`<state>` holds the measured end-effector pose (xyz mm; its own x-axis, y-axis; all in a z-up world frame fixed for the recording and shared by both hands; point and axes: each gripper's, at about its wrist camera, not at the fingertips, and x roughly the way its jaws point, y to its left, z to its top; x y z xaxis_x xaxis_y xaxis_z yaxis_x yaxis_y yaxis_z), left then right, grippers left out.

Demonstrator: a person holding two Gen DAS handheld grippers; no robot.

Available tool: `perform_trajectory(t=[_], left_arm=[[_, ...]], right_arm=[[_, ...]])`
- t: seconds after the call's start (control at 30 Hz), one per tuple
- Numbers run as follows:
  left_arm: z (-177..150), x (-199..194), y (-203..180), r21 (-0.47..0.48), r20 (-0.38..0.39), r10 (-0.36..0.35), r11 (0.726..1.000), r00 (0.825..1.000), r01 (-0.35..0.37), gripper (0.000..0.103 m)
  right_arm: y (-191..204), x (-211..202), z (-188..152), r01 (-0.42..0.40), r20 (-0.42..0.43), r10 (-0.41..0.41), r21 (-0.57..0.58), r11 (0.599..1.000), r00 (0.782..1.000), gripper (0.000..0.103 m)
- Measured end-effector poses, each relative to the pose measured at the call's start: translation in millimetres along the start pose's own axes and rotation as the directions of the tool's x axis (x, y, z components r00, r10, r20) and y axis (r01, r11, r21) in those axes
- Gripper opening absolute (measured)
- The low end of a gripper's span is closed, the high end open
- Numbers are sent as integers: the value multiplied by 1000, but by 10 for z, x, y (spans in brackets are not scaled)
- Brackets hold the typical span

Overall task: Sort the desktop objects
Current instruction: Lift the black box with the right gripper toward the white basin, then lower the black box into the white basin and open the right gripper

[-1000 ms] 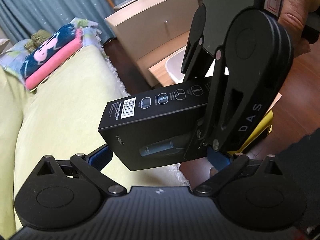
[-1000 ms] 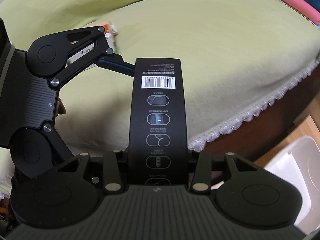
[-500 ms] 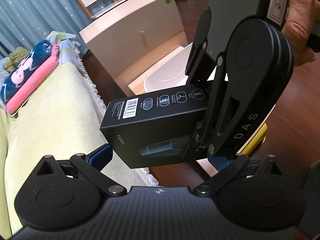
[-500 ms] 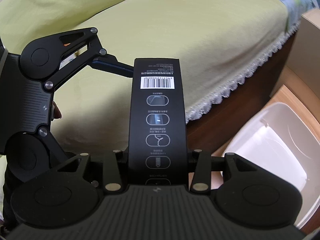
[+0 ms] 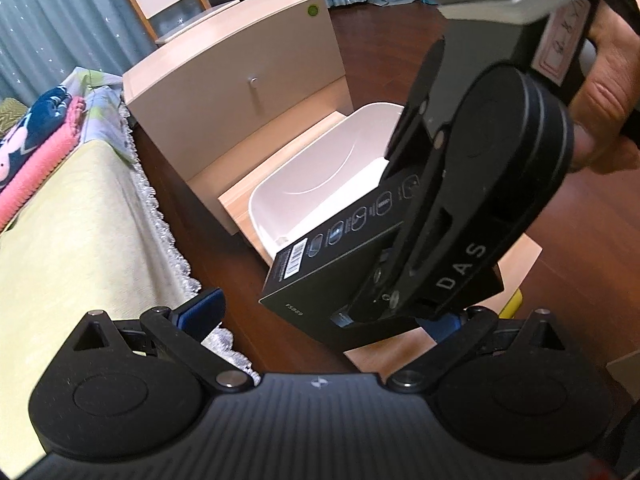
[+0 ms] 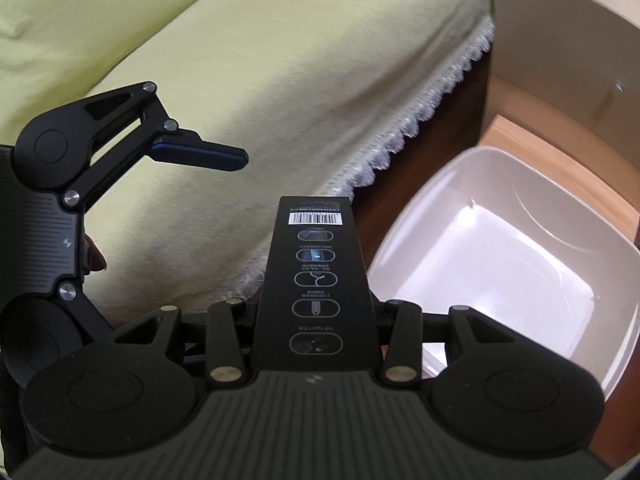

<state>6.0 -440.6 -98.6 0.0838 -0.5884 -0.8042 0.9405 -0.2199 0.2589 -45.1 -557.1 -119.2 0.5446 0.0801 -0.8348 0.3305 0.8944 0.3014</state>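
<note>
Black carton point(image 6: 318, 280) | clamped near its rear end between right gripper point(image 6: 316, 316) fingers, airborne | left gripper point(image 5: 320, 312) spread, empty | white bin point(image 6: 500, 248) at 3 o'clock, carton beside rim | judged light, stiff, slick card; pinch broad faces

Box point(image 6: 318, 280) above floor, bin point(image 6: 500, 248) right, bed point(image 6: 260, 80) left
</note>
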Motion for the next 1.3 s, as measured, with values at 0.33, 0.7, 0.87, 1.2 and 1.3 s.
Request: perform_trajectory(t=[0.33, 0.7, 0.87, 1.2, 1.3], left_arm=[[72, 300, -3, -30, -5, -14, 999, 1000, 14, 101], [131, 795, 242, -144, -71, 0, 990, 997, -11, 101], [70, 1056, 370, -156, -106, 12, 987, 994, -29, 101], [-33, 1486, 362, 54, -220, 121, 992, 968, -112, 102], [-118, 1545, 373, 99, -247, 161, 985, 956, -140, 102]], right_arm=[[-456, -4, -1, 54, 50, -61, 128, 990, 997, 39], [-959, 92, -115, 143, 108, -186, 321, 936, 977, 39], [-1161, 351, -136, 160, 117, -223, 402, 902, 968, 39], [-1462, 870, -167, 170, 118, -271, 529, 831, 955, 39], [-1557, 1010, -186, 158, 129, -282, 580, 799, 951, 39]])
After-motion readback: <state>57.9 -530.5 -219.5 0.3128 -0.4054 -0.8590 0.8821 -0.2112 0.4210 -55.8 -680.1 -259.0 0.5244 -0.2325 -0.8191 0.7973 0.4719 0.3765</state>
